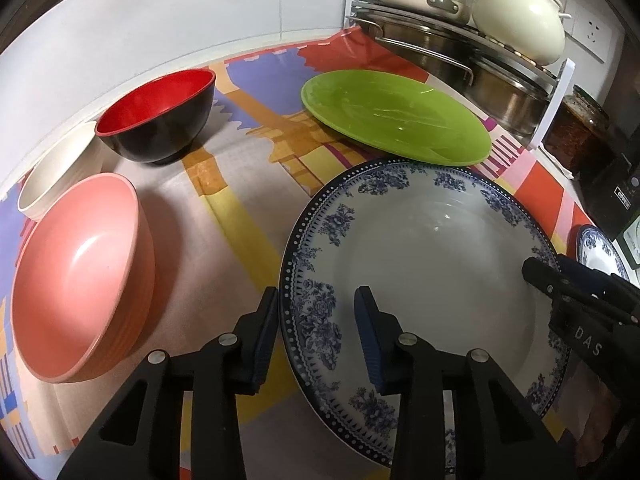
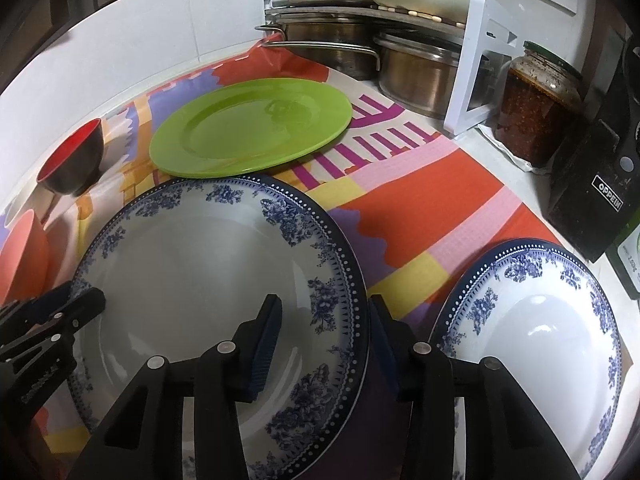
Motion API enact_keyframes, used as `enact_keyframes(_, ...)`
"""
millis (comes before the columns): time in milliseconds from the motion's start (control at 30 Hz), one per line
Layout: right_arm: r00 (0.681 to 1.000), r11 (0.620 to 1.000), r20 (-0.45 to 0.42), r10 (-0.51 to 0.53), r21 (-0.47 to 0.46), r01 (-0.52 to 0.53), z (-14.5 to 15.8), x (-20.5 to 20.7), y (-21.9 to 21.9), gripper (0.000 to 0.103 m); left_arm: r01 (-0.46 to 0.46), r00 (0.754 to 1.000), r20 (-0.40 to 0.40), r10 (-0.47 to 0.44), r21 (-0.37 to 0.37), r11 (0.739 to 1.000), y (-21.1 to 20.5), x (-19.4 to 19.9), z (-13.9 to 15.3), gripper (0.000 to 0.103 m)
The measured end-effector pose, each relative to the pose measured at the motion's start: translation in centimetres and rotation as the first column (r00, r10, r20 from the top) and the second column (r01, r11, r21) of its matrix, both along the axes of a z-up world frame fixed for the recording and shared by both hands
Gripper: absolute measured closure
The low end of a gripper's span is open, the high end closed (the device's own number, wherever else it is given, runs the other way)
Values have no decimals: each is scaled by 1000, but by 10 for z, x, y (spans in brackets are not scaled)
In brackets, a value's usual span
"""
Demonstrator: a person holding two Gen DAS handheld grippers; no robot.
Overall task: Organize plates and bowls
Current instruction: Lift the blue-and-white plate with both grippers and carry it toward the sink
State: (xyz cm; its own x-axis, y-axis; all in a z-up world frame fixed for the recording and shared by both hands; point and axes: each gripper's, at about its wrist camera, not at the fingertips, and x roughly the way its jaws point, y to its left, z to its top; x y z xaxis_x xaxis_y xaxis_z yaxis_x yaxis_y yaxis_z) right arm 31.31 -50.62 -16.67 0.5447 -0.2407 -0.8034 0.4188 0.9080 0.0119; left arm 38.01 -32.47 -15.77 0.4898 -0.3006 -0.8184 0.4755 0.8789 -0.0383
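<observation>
A large blue-and-white floral plate (image 1: pixel 424 248) sits between both grippers, tilted a little; it also shows in the right wrist view (image 2: pixel 192 256). My left gripper (image 1: pixel 316 332) is open, its fingers straddling the plate's left rim. My right gripper (image 2: pixel 326 332) is open, straddling the plate's right rim. A green plate (image 1: pixel 396 116) lies behind it. A second floral plate (image 2: pixel 532 328) lies at the right. A pink bowl (image 1: pixel 76 276), a white bowl (image 1: pixel 52 184) and a red-and-black bowl (image 1: pixel 160 116) stand at the left.
A white rack (image 2: pixel 476 64) with steel pots (image 2: pixel 416 68) and cream cookware (image 1: pixel 520 16) stands at the back. A chilli jar (image 2: pixel 532 104) and a dark box (image 2: pixel 600 184) stand at the right. A patterned cloth (image 2: pixel 420 196) covers the counter.
</observation>
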Motion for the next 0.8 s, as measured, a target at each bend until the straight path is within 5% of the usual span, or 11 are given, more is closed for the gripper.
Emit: enact_keyframes(800,995,997,95,18,-70,-12,40,-35,35,65,-73,992,100,81,-75,994,48,-47,41,66)
